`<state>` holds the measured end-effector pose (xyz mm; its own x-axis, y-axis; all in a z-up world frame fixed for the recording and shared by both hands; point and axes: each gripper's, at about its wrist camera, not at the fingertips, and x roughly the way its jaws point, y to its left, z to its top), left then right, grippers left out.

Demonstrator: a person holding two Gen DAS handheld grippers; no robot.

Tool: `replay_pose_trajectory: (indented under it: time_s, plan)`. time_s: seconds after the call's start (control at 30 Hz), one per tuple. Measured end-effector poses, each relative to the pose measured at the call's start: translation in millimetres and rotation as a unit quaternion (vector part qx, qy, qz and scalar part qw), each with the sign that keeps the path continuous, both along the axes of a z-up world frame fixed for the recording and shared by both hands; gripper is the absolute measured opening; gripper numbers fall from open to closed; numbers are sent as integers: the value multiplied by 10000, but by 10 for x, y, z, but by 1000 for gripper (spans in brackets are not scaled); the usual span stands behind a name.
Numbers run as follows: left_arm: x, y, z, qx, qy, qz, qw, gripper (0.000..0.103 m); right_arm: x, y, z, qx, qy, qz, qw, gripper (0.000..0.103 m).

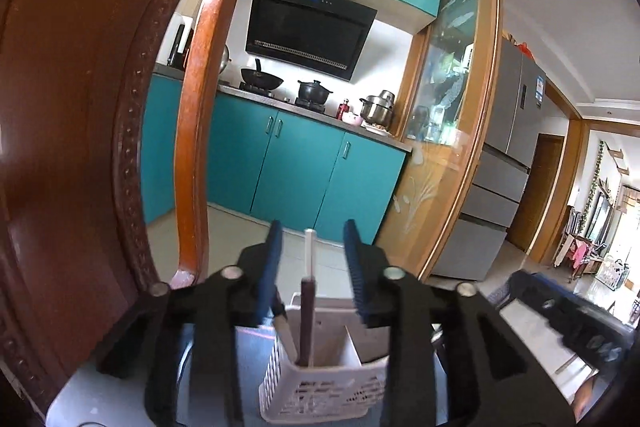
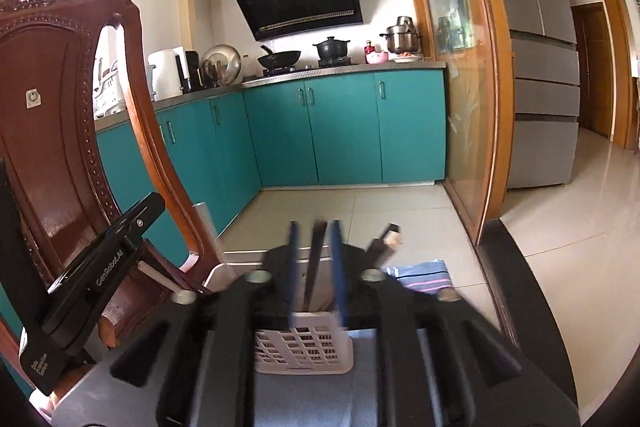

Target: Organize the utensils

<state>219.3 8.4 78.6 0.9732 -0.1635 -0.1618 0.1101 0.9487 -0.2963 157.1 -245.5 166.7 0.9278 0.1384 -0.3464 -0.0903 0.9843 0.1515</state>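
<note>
White plastic holder (image 1: 320, 379) sat low centre, chopsticks (image 1: 308, 307) upright inside. My left gripper (image 1: 314, 259) straddled them, released, not touching (lined up to pinch, I judged). My right gripper (image 2: 316, 263) was clenched around one dark chopstick (image 2: 314, 267) above the basket.

1 white basket (image 1: 320, 393) at lower center holds 2 utensils: 1 brown-and-white chopstick (image 1: 309, 291) and 1 white-handled piece (image 1: 285, 333). 1 chair (image 1: 72, 131) fills the left; 3 pots (image 1: 311, 91) sit mid-frame.
</note>
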Motion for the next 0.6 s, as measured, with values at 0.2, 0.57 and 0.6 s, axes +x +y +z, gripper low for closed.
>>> replay_pose_trajectory:
  time_s: [0.2,0.57,0.6]
  plan:
    - [-276,-70,-82,510,303,28,9982,78,-580,-200,50,49,-487,-355,9982,88]
    - [-1528,-229,-288,1377,294,167,9899,97,-1404,-599,-602,169,430,-828,9955,97]
    - [-1653,-236,-264,1336,268,161,9905,98,-1470,-587,-600,93,492,-814,9954,97]
